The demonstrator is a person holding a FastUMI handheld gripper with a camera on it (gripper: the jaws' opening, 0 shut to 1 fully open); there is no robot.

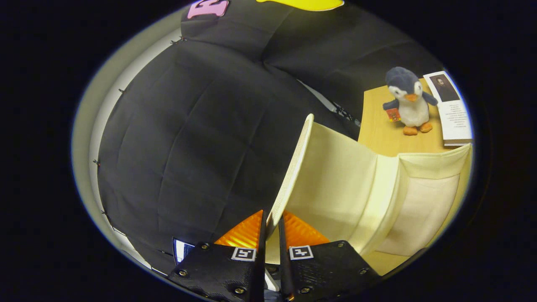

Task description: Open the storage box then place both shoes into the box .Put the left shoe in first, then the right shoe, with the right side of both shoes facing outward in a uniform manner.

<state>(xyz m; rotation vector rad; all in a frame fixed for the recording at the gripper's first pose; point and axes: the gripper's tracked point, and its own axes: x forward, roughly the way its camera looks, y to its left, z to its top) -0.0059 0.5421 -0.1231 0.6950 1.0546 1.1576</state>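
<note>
Raised lid blocked the way ahead

The gripper [270, 228] pinched the lid [293, 167] rising toward 12 o'clock; the box [377, 197] stood open at 2 o'clock, while a penguin toy [409, 102] and book [453, 109] crowded the table [377, 130] beyond.

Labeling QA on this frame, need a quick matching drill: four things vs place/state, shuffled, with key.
Things:
1. claw
2. box lid
3. plush penguin
4. book

Place or state:
A. lying flat at the penguin's side, on the wooden tabletop
B. raised on edge, rim pinched between the fingers
C. shut on the lid's rim
D. standing upright on the tabletop beyond the box

Pairs: 1-C, 2-B, 3-D, 4-A
</note>
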